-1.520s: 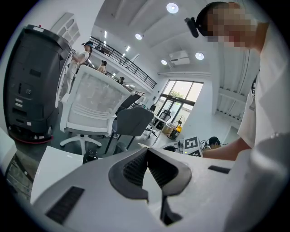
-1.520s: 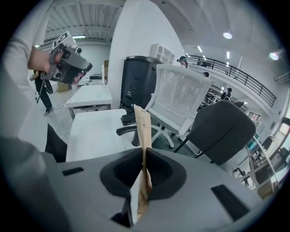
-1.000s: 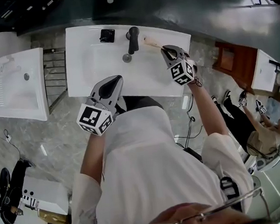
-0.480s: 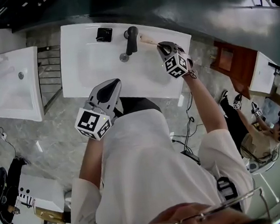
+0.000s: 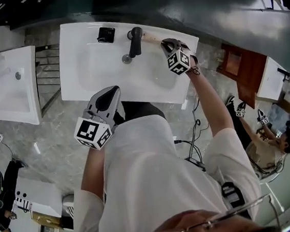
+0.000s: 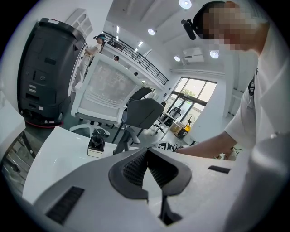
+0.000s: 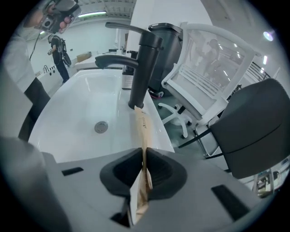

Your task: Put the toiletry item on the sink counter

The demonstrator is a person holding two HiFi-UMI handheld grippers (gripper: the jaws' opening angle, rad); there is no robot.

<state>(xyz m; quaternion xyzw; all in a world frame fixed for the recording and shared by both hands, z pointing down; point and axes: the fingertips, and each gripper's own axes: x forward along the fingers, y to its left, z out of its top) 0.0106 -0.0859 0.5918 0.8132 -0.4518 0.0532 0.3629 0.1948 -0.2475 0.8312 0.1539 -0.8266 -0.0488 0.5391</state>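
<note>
Non-task items only:
- matte black single-lever faucet (image 5: 135, 39), top centre of the head view
- small black object on a white square base (image 5: 106, 34), just left of it
- second white rectangular basin (image 5: 8, 86), left edge
- brown wooden cabinet (image 5: 240, 69), right
- seated person (image 5: 272, 146), lower right
- black cables (image 5: 194, 138) lay on the grey marbled floor (image 5: 59, 137)
- white mesh-backed office chair (image 7: 213, 86), upper right of the right gripper view

A thin tan packet (image 7: 142, 124) is pinched flat between the closed jaws of the right gripper (image 7: 144, 174). Its far end is held close beside the base of the black faucet (image 7: 142, 63), over the white sink (image 7: 81, 99) rim. A drain (image 7: 101, 127) is seen left.
</note>
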